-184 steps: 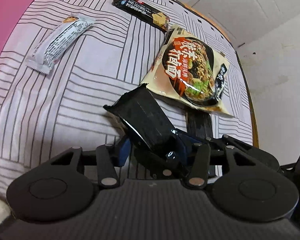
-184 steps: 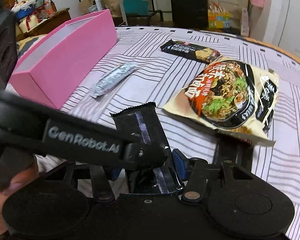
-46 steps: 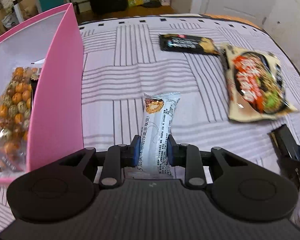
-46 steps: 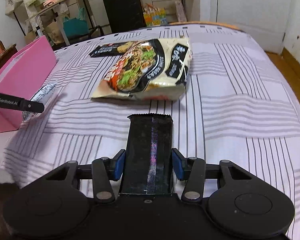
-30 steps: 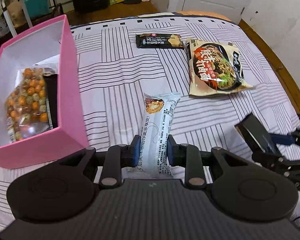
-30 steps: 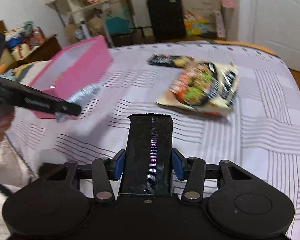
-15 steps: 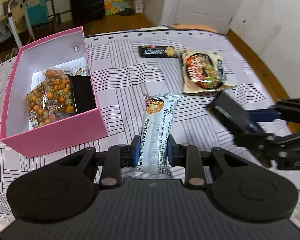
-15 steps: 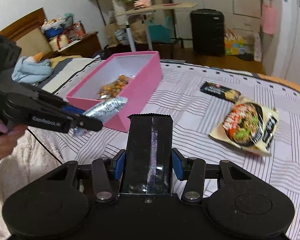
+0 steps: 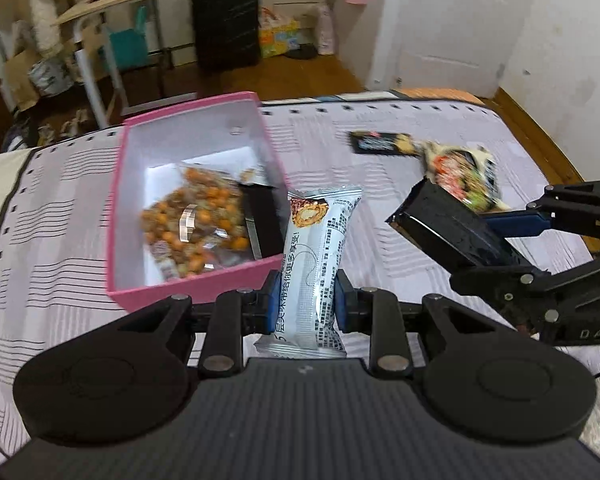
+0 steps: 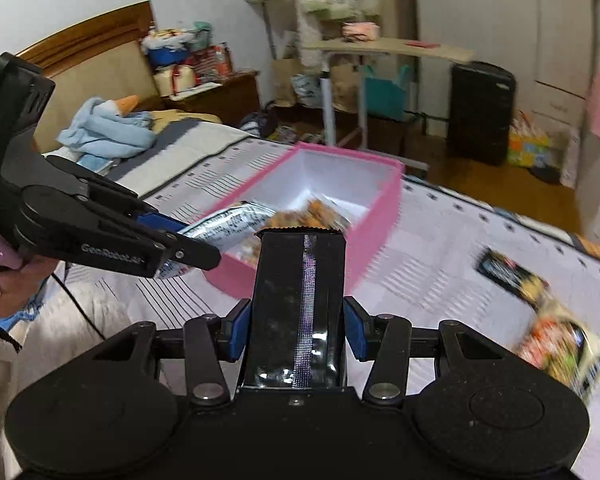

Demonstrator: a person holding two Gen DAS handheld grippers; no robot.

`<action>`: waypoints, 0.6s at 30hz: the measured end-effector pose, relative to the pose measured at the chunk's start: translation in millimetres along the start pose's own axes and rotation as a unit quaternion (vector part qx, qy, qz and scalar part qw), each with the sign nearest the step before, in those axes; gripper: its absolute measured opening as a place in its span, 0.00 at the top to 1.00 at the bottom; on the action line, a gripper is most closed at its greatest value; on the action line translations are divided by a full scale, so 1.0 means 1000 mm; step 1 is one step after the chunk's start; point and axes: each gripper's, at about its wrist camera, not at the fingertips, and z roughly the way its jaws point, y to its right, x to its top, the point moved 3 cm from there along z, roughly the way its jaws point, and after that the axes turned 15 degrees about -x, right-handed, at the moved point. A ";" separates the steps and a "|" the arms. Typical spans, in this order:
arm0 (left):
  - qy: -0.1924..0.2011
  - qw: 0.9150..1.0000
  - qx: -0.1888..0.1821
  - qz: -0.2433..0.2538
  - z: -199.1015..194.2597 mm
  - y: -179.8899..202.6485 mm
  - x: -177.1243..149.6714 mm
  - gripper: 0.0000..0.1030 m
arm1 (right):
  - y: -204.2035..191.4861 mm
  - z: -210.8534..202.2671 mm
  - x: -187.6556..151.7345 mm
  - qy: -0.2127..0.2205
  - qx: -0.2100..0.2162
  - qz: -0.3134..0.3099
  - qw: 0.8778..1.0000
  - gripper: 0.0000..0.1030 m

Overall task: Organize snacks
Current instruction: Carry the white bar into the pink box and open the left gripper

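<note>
Having lifted both packets off the bed, we now carry them toward the pink box (image 9: 188,280): left gripper (image 9: 305,298) clamps the silver snack bar (image 9: 316,248), right gripper (image 10: 296,330) clamps the black packet (image 10: 300,300), both near its rim, ready for dropping in.

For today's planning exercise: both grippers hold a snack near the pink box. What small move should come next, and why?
Probably ease the left gripper forward over the pink box before releasing. Its silver snack bar is clamped at the box's near corner, the box has bare floor, and the right gripper holds its black packet farther back.
</note>
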 end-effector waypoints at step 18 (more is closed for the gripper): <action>0.054 0.988 0.077 -0.126 0.059 -0.144 0.025 0.75 | -0.037 0.165 0.058 -0.020 0.033 0.035 0.999 0.48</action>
